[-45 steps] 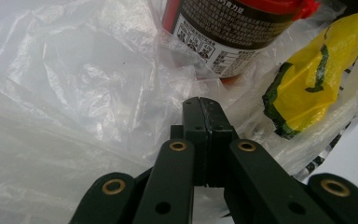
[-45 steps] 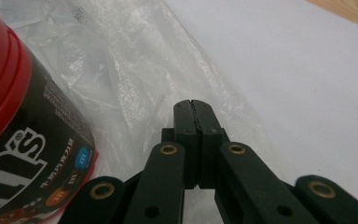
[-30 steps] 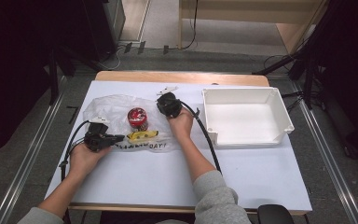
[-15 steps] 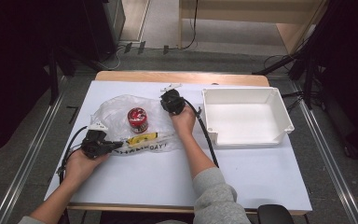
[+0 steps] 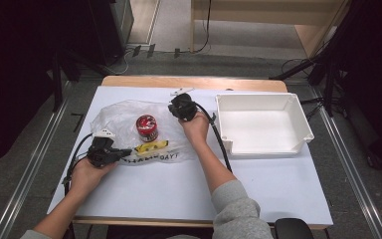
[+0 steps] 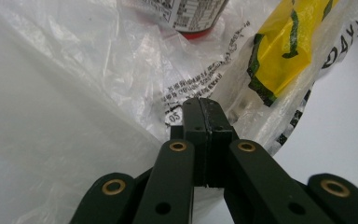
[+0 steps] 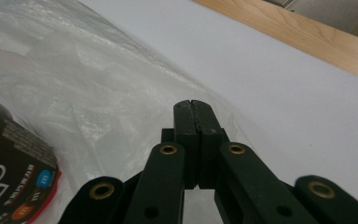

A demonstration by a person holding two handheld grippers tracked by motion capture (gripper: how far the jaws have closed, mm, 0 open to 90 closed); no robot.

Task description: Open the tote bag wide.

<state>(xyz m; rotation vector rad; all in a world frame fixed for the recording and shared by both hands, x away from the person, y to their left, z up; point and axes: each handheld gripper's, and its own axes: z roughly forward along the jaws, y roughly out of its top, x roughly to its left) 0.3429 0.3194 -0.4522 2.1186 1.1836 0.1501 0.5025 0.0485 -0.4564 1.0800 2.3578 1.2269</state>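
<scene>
A clear plastic bag (image 5: 117, 117) lies on the white table sheet, with a red can (image 5: 147, 127) standing in it and a yellow packet (image 5: 151, 147) lying flat. My left gripper (image 5: 128, 151) is shut at the bag's near edge. Its tips (image 6: 203, 105) rest over the printed film (image 6: 74, 93), the yellow packet (image 6: 289, 46) just beyond them and the can (image 6: 191, 18) farther off. My right gripper (image 5: 175, 104) is shut at the bag's far right corner. Its tips (image 7: 192, 106) meet the film (image 7: 74, 84), and the can (image 7: 14, 172) is at left. Whether either gripper pinches the film I cannot tell.
A white tray (image 5: 263, 97) stands at the right of the table, with nothing in it. Bare white sheet (image 5: 258, 184) runs along the near side. The table's wooden far edge (image 5: 194, 82) lies just behind the right gripper, and black cables trail from both grippers.
The right hand has shifted slightly to the right, and the bag's film has rumpled a little. The left gripper stays at the bag's near edge.
</scene>
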